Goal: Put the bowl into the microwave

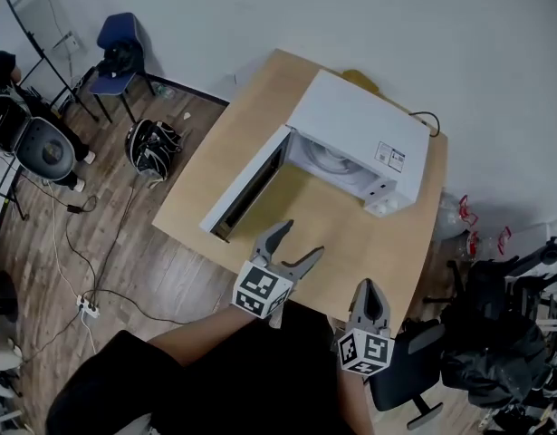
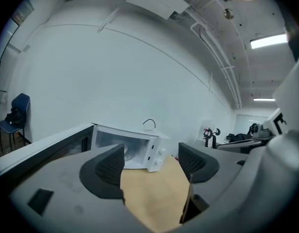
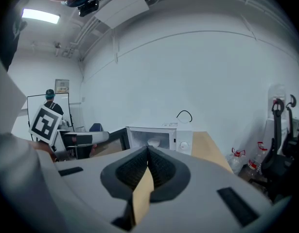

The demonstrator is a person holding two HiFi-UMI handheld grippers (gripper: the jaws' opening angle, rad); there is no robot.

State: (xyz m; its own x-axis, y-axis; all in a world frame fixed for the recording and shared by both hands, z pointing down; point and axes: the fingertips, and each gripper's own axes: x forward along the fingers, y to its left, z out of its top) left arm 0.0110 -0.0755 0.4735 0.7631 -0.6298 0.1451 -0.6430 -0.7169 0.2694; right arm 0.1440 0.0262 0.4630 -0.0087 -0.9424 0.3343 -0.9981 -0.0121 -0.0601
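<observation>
Left tongs (image 1: 302, 238) apart; right tongs (image 1: 369, 288) together; bare table (image 1: 350, 234) before open microwave (image 1: 350, 120)

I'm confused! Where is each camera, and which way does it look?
Head view: on the person's head, looking down at white box-shaped microwave, light wooden table; left gripper, right gripper, arms show.
Left gripper view: on left gripper, facing microwave; open jaws show.
Right gripper view: on right gripper, facing microwave; shut jaws show.
Shared: the microwave.
</observation>
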